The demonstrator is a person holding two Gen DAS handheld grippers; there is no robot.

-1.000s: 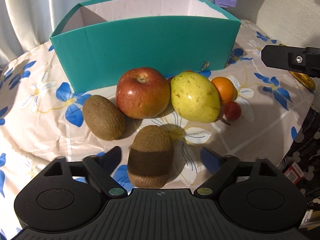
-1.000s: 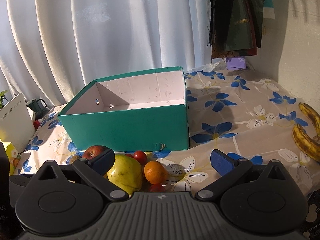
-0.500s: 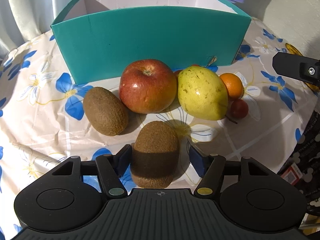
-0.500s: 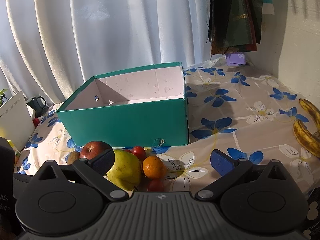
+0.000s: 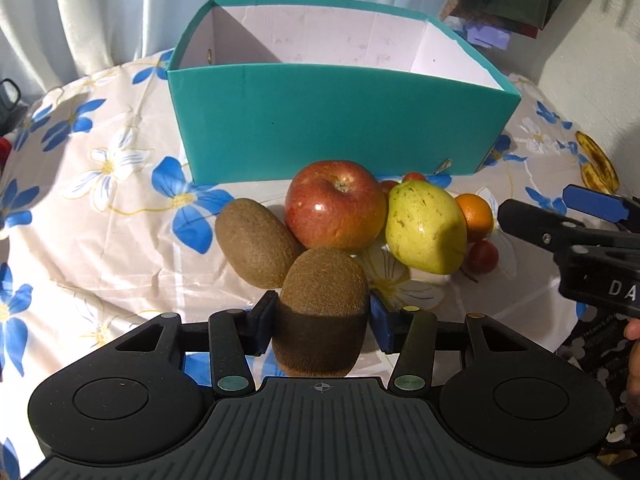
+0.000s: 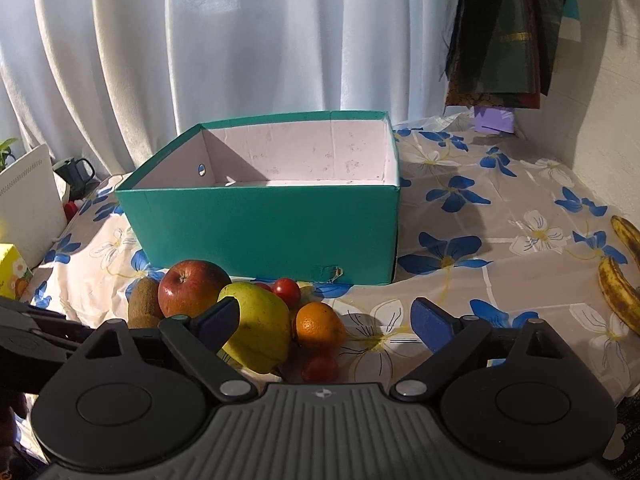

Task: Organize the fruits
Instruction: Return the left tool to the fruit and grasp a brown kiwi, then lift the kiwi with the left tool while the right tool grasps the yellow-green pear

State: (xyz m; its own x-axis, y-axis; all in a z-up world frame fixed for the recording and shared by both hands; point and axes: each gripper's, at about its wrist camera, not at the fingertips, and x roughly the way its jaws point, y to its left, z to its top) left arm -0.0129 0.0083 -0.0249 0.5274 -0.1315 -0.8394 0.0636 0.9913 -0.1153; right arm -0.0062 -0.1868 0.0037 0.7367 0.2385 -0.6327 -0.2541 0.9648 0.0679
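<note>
**Kiwi clamped in left gripper, box unfilled**

Kiwi sits between the blue pads of the left gripper, whose jaws have just been closing; both pads press its sides, a firm grasp. Second kiwi lies at 10 o'clock from it on the floral tablecloth, touching the red apple at 12. Pear at 2 o'clock, orange just beyond. Teal box stands behind the pile with no fruit seen inside. Right gripper hovers over pear and orange, jaws wide but just narrowing, gripping nothing. Bananas lie at 3 o'clock, well apart.
</note>
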